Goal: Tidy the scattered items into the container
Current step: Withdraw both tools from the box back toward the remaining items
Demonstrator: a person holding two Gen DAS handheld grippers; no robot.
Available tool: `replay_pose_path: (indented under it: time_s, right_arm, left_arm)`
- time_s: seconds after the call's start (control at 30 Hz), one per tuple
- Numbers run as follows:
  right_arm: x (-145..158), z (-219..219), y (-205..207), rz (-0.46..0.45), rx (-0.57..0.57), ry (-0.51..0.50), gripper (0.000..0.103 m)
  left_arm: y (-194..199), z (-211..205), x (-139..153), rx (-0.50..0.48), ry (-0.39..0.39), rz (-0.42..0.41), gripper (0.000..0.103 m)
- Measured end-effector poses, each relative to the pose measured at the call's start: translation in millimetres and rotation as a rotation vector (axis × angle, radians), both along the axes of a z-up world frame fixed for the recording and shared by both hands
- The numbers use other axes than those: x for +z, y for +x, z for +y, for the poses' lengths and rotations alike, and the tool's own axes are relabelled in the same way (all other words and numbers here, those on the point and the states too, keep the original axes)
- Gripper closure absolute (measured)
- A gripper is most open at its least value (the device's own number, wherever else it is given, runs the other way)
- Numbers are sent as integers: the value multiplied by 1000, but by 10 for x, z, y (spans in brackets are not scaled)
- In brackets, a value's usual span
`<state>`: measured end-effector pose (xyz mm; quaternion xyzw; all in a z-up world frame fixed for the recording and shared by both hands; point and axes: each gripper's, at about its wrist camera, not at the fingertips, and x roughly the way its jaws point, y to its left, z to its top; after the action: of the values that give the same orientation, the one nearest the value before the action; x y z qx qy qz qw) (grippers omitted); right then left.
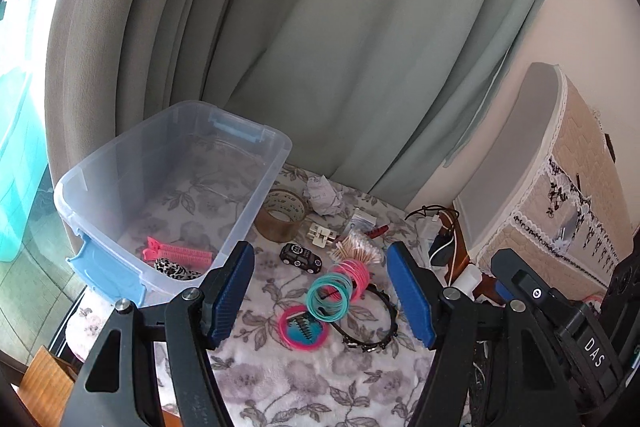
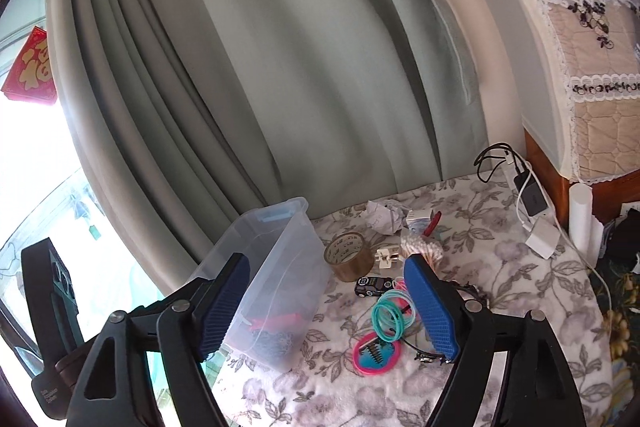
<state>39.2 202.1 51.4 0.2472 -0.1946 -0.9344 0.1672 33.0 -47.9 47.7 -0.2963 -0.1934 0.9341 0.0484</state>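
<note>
A clear plastic bin [image 1: 256,183] with blue latches stands at the left on a floral cloth; it also shows in the right wrist view [image 2: 288,259]. Inside lie pink hair clips [image 1: 180,251] and a leopard-print clip [image 1: 174,269]. Scattered beside it are a tape roll [image 1: 282,215], crumpled paper [image 1: 324,195], a white plug [image 1: 320,235], a black toy car [image 1: 301,258], cotton swabs [image 1: 356,247], teal and pink bangles [image 1: 336,291], a pink ring with a comb [image 1: 303,327] and a black headband [image 1: 384,323]. My left gripper [image 1: 320,297] is open above the bangles. My right gripper [image 2: 328,307] is open and empty.
A green curtain [image 1: 320,47] hangs behind the table. Chargers and cables [image 2: 532,203] lie at the right, beside a white cylinder [image 2: 580,215] and a quilt-covered appliance [image 1: 560,167]. The other gripper's body [image 1: 560,319] shows at the lower right of the left wrist view.
</note>
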Motion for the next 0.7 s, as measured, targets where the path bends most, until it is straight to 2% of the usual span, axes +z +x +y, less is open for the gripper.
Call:
replay_pose_path:
  time_s: [0.1, 0.17, 0.4, 0.6, 0.7]
  right_arm:
    - [-34, 183, 53, 19, -47, 10, 8]
    - [-63, 301, 74, 23, -76, 5, 0]
    - [-249, 611, 20, -6, -141, 32, 0]
    - [-604, 784, -143, -120, -146, 22, 0]
    - [-791, 823, -238, -189, -143, 36, 0]
  left_arm:
    - [-51, 138, -43, -25, 15, -13, 33]
    - [-119, 224, -130, -34, -8, -49, 33]
    - [-356, 524, -435, -65, -90, -175, 33]
    - [-496, 654, -733, -68, -168, -258, 33]
    - [-549, 673, -855, -59, -177, -290, 33]
